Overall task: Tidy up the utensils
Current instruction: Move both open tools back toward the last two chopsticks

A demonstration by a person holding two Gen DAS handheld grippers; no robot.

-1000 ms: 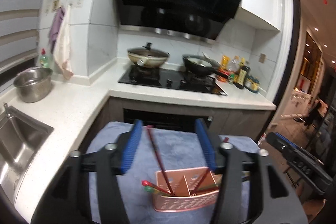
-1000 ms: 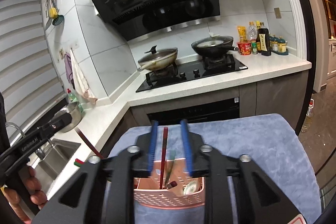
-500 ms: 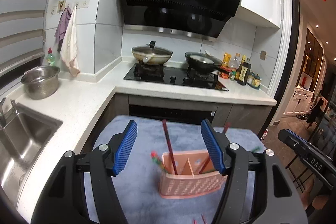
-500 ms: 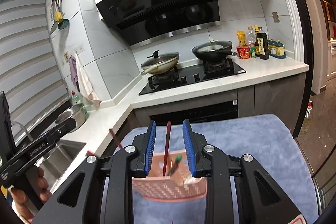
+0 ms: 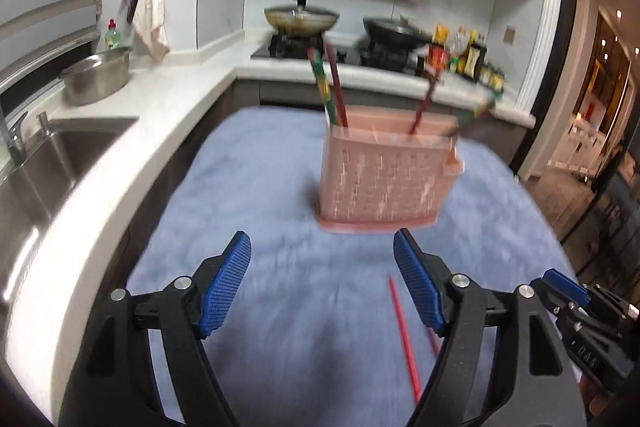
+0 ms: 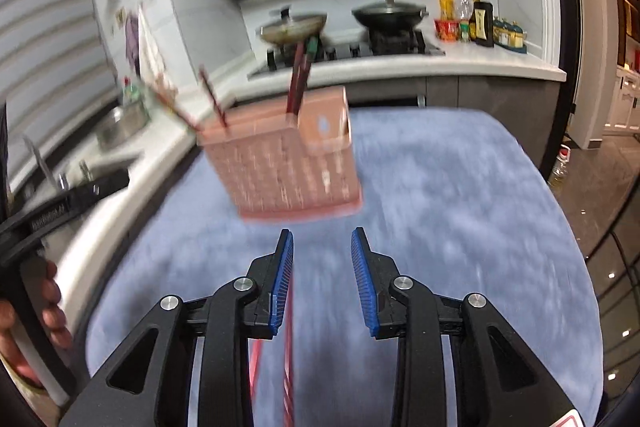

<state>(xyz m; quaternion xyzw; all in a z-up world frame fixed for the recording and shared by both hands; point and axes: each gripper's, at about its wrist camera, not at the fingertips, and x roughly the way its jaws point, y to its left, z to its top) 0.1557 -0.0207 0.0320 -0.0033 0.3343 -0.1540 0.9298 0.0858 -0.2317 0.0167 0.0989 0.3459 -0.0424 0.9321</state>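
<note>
Left gripper (image 5: 322, 261) hangs over the blue-grey cloth (image 5: 260, 187), blue pads spread wide, nothing between them. Right gripper (image 6: 322, 261) also gapes, jaws apart and empty, with two red chopsticks (image 6: 288, 367) lying on the cloth just beneath its left finger. From the left wrist view one red chopstick (image 5: 404, 335) lies on the cloth near the right pad. Ahead stands the pink utensil holder (image 5: 384, 179), upright on the cloth, chopsticks (image 5: 334, 91) poking up from its compartments. Beyond it, the white counter (image 5: 132, 131) and the sink (image 5: 52, 155).
</note>
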